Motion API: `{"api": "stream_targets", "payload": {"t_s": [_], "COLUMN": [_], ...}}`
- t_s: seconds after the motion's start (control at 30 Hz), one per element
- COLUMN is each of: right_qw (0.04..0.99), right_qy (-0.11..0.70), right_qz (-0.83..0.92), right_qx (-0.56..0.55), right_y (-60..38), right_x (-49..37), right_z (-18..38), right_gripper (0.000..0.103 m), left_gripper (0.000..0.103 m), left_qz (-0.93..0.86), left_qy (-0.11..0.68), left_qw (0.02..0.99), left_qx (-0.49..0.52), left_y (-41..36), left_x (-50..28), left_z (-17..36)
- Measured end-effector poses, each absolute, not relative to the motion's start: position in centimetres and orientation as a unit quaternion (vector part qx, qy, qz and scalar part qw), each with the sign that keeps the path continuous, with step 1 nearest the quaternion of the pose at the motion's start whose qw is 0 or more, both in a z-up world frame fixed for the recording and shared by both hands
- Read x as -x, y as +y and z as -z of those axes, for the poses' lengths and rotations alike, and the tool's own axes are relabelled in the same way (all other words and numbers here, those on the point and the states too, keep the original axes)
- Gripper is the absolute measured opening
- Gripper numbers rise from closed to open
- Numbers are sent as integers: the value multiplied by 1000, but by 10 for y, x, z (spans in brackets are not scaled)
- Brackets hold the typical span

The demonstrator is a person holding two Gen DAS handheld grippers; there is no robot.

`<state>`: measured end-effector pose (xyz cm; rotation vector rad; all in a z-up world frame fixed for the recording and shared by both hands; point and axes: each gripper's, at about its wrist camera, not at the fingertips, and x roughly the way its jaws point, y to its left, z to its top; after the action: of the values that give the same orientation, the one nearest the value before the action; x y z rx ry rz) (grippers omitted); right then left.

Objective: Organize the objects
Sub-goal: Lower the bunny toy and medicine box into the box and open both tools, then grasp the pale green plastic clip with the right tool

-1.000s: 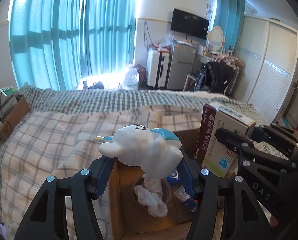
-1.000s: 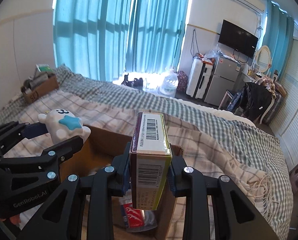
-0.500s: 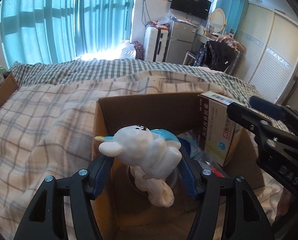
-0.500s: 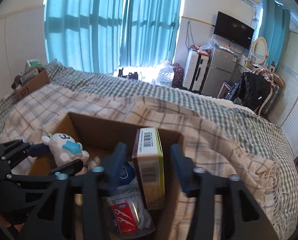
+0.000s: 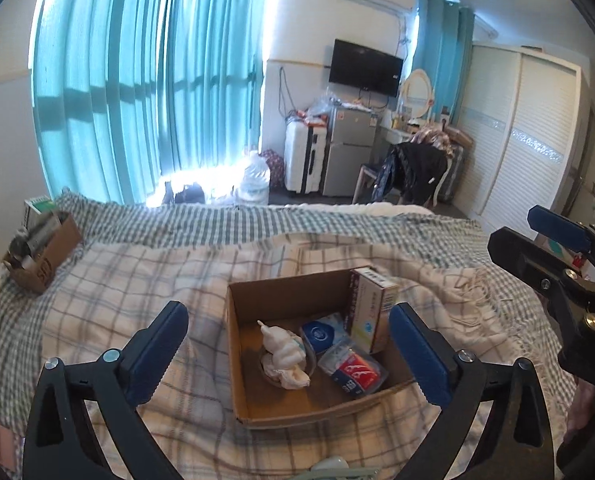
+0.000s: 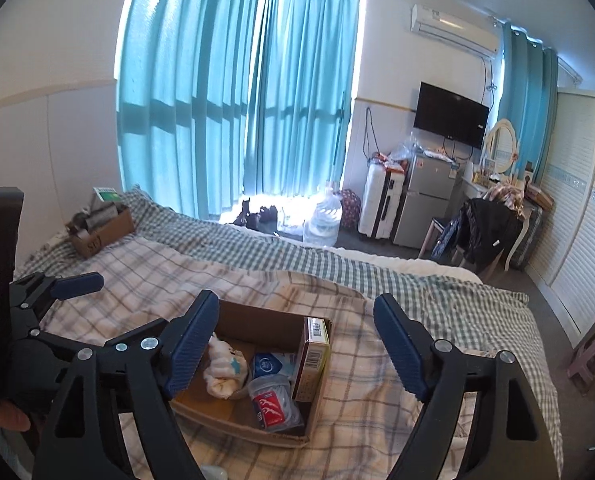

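Note:
An open cardboard box [image 5: 241, 364] [image 6: 257, 314] sits on the plaid blanket of the bed. Inside it lie a white plush toy [image 5: 283, 350] [image 6: 223, 372], an upright purple and white medicine box [image 5: 371, 312] [image 6: 313, 354], a round blue tin [image 5: 317, 334] [image 6: 263, 366] and a clear tub with a red label [image 5: 353, 370] [image 6: 273, 402]. My left gripper [image 5: 287, 354] is open and empty, raised above and in front of the box. My right gripper [image 6: 295, 346] is open and empty, also above the box. The right gripper shows at the right of the left wrist view [image 5: 557, 264].
A second cardboard box [image 5: 41, 252] [image 6: 101, 226] with items stands at the far left of the bed. Beyond the bed are teal curtains [image 5: 145, 80], a water jug [image 5: 253, 184], a white suitcase [image 5: 303, 158], a small fridge [image 5: 349, 152] and a chair [image 5: 411, 172] with dark clothes.
Both grippers opened and pulled back up from the box. The plush toy and the medicine box now rest inside the box.

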<state>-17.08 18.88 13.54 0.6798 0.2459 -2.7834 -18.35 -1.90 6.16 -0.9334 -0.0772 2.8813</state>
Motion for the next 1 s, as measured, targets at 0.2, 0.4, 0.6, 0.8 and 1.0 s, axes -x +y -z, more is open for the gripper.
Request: {"api": "stream_targets", "payload": {"t_s": [0.2,0.4,0.6,0.8,1.0], "right_qw": [139,149,174,177,205], "right_qy": [87,88,78,87,84], "right_qz": [965,967,959,950,925], "right_qx": [-207,-187,-211,-243,-309], "right_y": [200,212,216,214,197], "right_x": [105,57,49,68,103], "right_z": [-172,-180,-151,-81,2], "right_gripper": [89,96,98,98,98], "left_gripper": [103,103,103,103,103], "left_qz": [-959,-959,-955,-950,-929], "left_qy": [-17,-2,-8,-25,-53], "left_qw": [51,26,11,-31,-52], "left_qx": [279,281,296,310,363], "left_y": [-24,-28,-42,-56,-66], "left_x": [134,99,79,71,82], "left_z": [-94,-92,-56,3,71]}}
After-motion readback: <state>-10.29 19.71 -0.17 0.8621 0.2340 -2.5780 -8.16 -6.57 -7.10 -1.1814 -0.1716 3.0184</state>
